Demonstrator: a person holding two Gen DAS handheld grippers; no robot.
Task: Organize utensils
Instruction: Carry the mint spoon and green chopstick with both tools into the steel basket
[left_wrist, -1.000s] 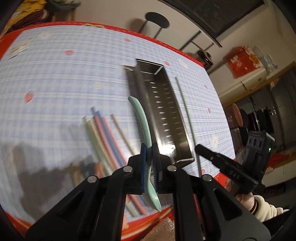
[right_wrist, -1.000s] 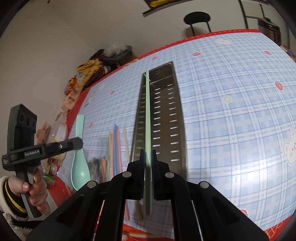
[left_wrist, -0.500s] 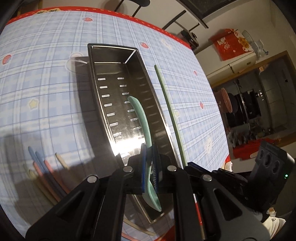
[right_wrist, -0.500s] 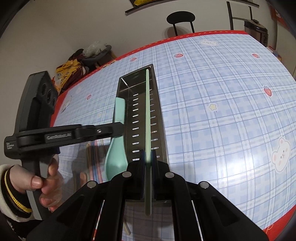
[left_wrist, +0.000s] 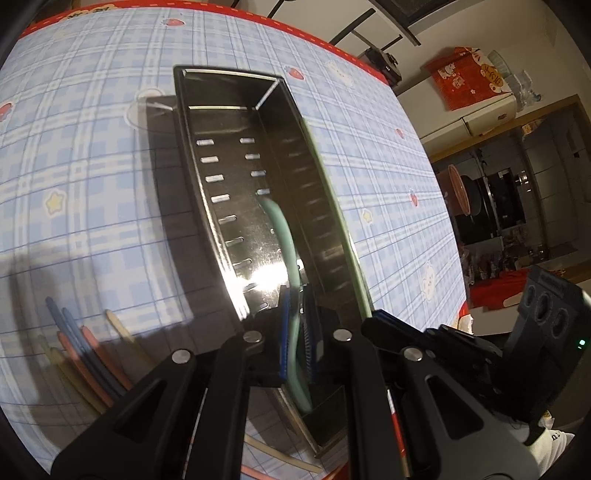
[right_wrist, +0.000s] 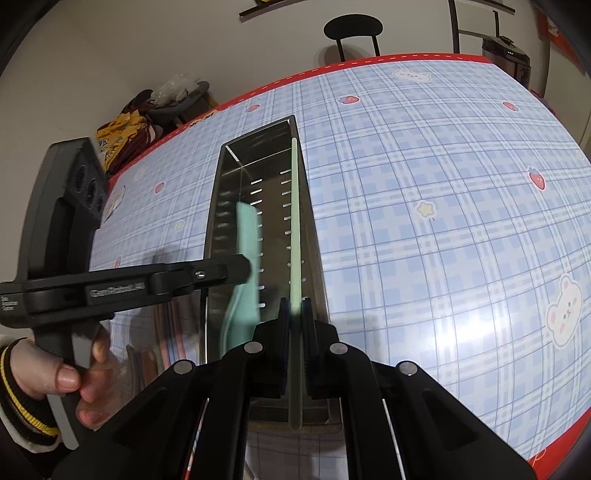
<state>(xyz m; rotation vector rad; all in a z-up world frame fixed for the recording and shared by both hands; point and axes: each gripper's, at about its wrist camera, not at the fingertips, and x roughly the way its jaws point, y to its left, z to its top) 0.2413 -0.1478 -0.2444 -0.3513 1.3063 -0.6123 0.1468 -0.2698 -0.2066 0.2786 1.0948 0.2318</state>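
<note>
A long perforated steel tray (left_wrist: 207, 162) (right_wrist: 221, 192) lies on the blue plaid tablecloth. My left gripper (left_wrist: 295, 306) is shut on a mint green spoon (left_wrist: 284, 236), holding it inside the tray; the spoon also shows in the right wrist view (right_wrist: 245, 236). My right gripper (right_wrist: 293, 314) is shut on a pale green chopstick (right_wrist: 294, 221), held lengthwise over the tray's right side. The chopstick also shows along the tray's right rim in the left wrist view (left_wrist: 343, 236).
Several coloured chopsticks (left_wrist: 85, 350) lie on the cloth left of the tray, also visible in the right wrist view (right_wrist: 162, 354). The table's red edge (right_wrist: 369, 61) runs at the back, with a black stool (right_wrist: 351, 27) beyond it.
Both grippers have moved forward and down over the tray. The spoon went from beside the tray's left wall to inside it. The chopstick now lies over the tray's right side.
</note>
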